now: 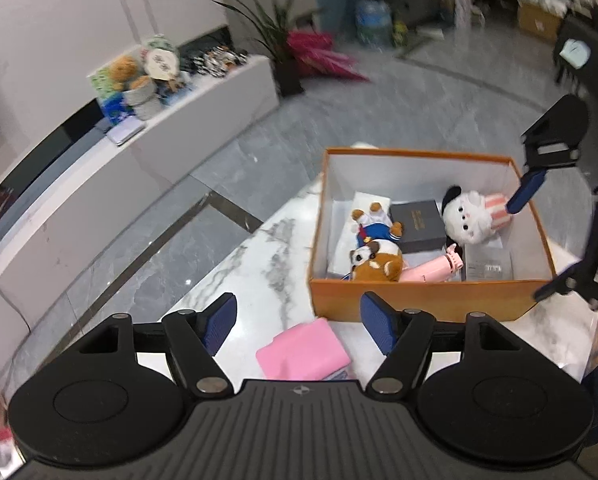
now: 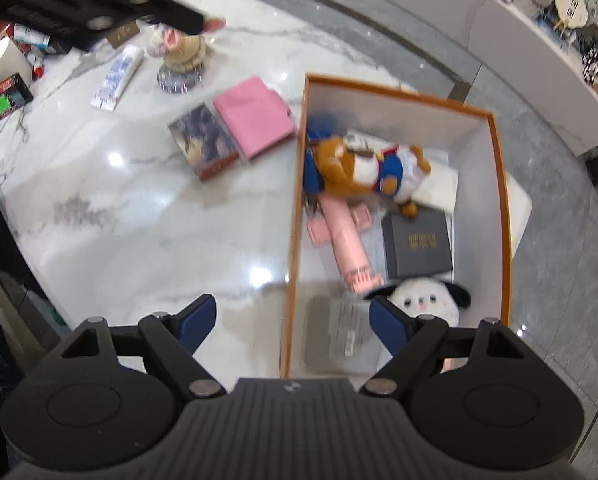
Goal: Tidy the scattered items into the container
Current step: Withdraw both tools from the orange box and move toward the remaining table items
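Orange box (image 2: 499, 208) sits on the marble table (image 2: 139, 220), holding a brown plush (image 2: 339, 164), pink fan (image 2: 347, 248), dark grey case (image 2: 417, 246) and white plush dog (image 2: 423, 300). Outside the box, just beside its wall, lie a pink folded cloth (image 2: 255, 118) and, touching that, a printed carton (image 2: 203, 140). Left gripper (image 1: 297, 320) hangs over the cloth near the box, jaws apart, empty. Right gripper (image 2: 291, 320) straddles the box wall, jaws apart, holding nothing.
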The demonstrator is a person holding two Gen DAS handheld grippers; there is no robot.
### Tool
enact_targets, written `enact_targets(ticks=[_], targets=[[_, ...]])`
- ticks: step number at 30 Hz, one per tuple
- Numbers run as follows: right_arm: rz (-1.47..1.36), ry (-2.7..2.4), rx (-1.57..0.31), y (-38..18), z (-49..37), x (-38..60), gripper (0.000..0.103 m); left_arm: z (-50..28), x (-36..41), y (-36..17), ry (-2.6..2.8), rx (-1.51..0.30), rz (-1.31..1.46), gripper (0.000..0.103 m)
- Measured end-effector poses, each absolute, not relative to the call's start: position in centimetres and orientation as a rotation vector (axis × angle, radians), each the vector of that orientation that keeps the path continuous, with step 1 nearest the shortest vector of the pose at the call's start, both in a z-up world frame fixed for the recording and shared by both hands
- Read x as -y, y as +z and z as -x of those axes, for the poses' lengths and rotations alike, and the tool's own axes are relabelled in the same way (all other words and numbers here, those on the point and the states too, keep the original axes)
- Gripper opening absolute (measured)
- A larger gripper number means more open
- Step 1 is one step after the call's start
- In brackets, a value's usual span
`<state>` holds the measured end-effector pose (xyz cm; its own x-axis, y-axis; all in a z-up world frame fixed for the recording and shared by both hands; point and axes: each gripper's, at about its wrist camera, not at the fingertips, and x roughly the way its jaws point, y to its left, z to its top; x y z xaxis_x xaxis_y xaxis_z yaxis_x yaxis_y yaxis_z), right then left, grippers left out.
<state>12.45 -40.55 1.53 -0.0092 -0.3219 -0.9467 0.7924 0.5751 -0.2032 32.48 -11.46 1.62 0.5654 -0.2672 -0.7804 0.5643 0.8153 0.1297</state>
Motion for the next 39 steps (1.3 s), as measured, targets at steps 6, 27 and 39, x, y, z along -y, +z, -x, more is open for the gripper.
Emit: enact_targets(ticks=[6, 27, 39], targets=[[-0.369, -0.926, -1.187, 2.2, -15.0, 40.3, 0.085, -27.5, 4.2, 1.1, -0.409, -0.761, -0.266, 0.090], [0.009, -0.900, -0.611, -3.6, -21.1, 30.6, 0.098, -16.0, -5.9, -9.8, -0.134, -0.767, -0.084, 0.093], [0.133, -0.769, -0.763, -13.1, -27.2, 36.6, 0.098, -21.9, -6.6, -15.6, 0.010, -0.798, -0.119, 0.093]])
